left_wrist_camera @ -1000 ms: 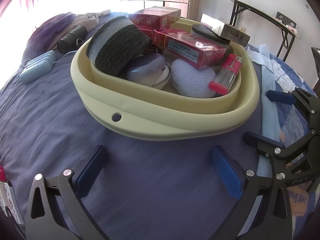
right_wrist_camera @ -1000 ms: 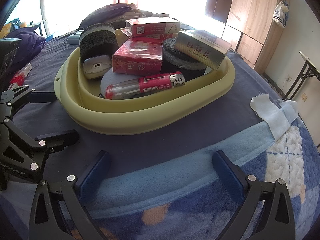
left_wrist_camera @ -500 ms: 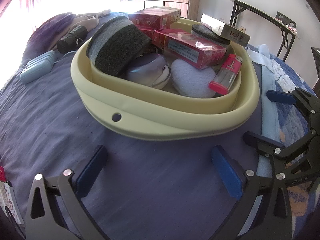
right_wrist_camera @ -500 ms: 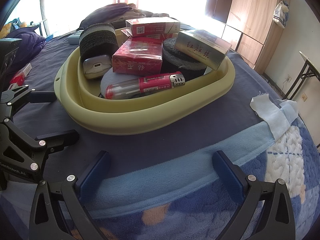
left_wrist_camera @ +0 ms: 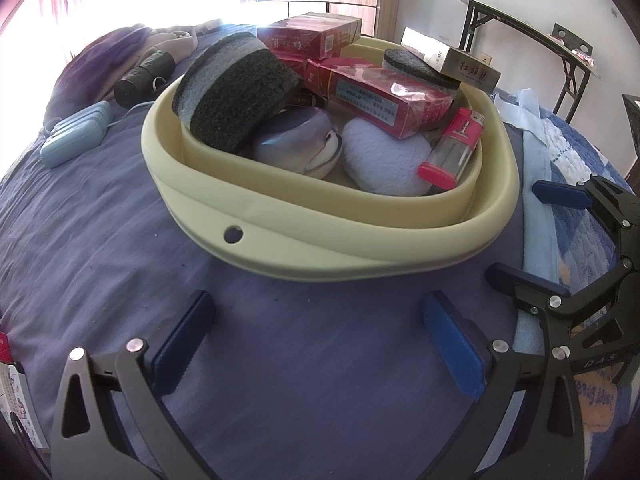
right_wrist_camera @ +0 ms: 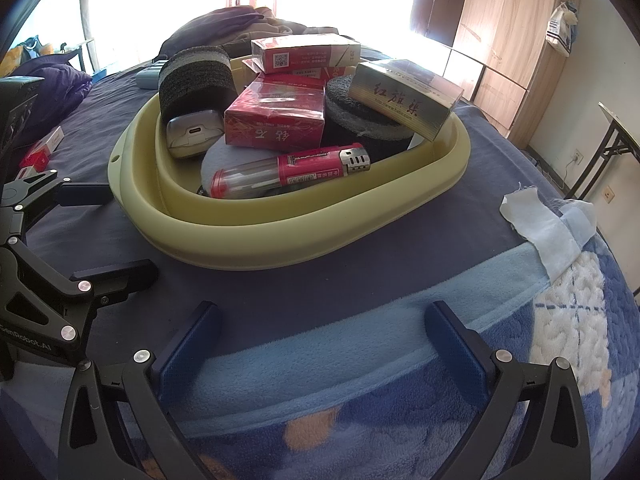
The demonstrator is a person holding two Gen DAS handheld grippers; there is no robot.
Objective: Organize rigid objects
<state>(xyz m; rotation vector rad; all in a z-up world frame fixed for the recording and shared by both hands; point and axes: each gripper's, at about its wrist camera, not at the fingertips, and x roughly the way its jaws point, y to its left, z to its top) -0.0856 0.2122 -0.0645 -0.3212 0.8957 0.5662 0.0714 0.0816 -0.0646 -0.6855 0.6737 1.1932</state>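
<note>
Far left of the left wrist view: a red-and-white printed packet (left_wrist_camera: 10,392), cut off by the frame edge, print too small to read. Further back, a pale blue ridged plastic case (left_wrist_camera: 76,136) on the dark blue bedsheet (left_wrist_camera: 100,248), and a black rolled bundle (left_wrist_camera: 144,78), its make hard to tell. Centre: the pale yellow-green oval plastic basin (left_wrist_camera: 320,256) on the sheet, heaped with rigid things — a round black-and-grey scouring pad (left_wrist_camera: 240,100) leaning on the rim, a silver-lilac rounded case (left_wrist_camera: 296,144) half buried beneath it, red cardboard cigarette boxes (left_wrist_camera: 384,102), a red-capped clear plastic lighter (left_wrist_camera: 454,148), a gold-grey box (left_wrist_camera: 456,62) atop a second dark pad. Basin floor hidden by the pile.

Left gripper (left_wrist_camera: 320,340) low over the sheet just before the basin, blue-padded fingers (left_wrist_camera: 452,344) spread wide, nothing between them. Right gripper (right_wrist_camera: 324,344) beside it over the pale blue fleece blanket (right_wrist_camera: 320,352), pointed at the basin, fingers likewise wide apart and empty.
</note>
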